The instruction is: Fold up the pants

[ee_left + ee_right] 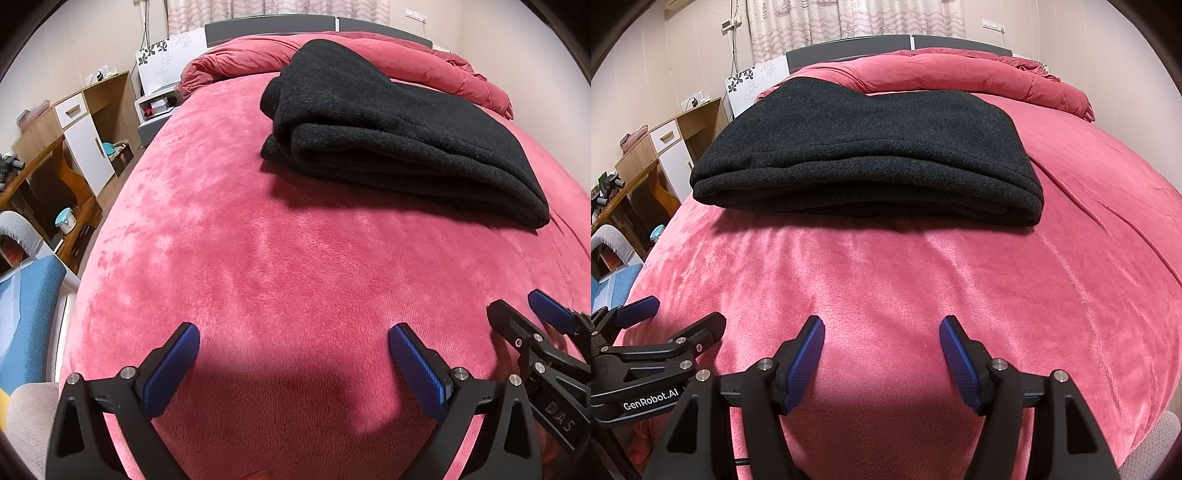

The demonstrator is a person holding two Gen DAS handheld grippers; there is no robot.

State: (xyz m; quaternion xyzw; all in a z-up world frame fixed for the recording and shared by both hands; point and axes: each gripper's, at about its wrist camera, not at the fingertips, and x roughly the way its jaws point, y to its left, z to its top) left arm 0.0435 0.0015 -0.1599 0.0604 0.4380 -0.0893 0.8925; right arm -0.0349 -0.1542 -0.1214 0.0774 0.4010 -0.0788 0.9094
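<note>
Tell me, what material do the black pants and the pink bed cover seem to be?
Black pants: probably thick wool-like or fleece knit, matte, with a grainy, nubby surface. Pink bed cover: likely plush fleece or velvet, with a soft sheen and brushed streaks in the pile.

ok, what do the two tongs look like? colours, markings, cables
Both match: the left tongs and right tongs have matte black plastic frames with triangular cutouts, silver round bolts, and ribbed blue pads on the fingers. White lettering: "GenRobot.AI" on the left body, partly readable "DAS" on the right. A thin black cable shows under the right one.
</note>
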